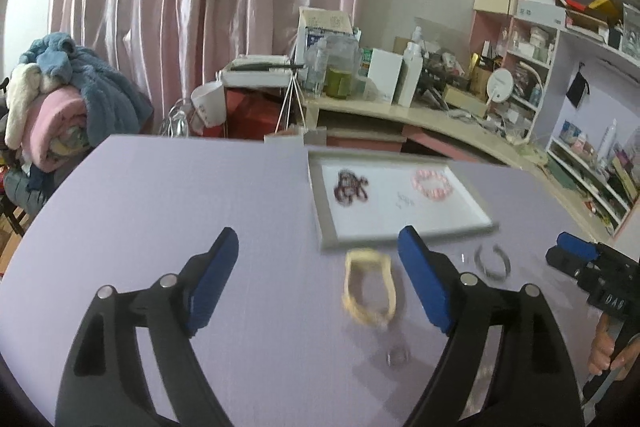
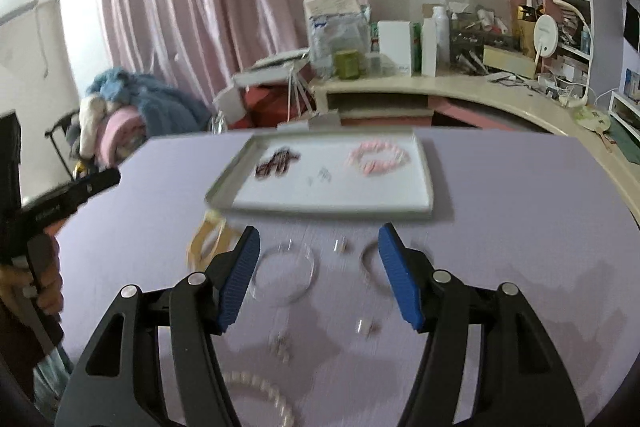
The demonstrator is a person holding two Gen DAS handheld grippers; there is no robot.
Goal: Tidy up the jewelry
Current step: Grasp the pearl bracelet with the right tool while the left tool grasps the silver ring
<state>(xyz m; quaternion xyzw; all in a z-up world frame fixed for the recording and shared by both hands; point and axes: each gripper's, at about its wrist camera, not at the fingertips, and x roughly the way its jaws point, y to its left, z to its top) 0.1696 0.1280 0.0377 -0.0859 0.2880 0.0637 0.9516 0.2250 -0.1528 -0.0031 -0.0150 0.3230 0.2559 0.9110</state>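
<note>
A grey tray [image 1: 326, 223] [image 2: 224, 193] lies on the lilac table and holds a dark beaded bracelet [image 1: 350, 187] [image 2: 277, 162] and a pink bead bracelet [image 1: 433, 183] [image 2: 378, 155]. My left gripper [image 1: 320, 275] is open and empty, with a cream bracelet [image 1: 370, 289] [image 2: 208, 241] between its fingers on the table. My right gripper [image 2: 318, 277] is open and empty above a clear bangle [image 2: 284, 275], near a silver cuff [image 2: 370, 263] [image 1: 493, 261]. A pearl strand [image 2: 264, 393] and small earrings [image 2: 280, 345] lie nearer the camera.
A ring [image 1: 397, 355] lies on the table near my left gripper. A cluttered desk [image 1: 420, 111] and shelves [image 1: 580, 39] stand behind the table. A pile of clothes [image 1: 60, 99] sits at the left, before a pink curtain [image 1: 200, 7].
</note>
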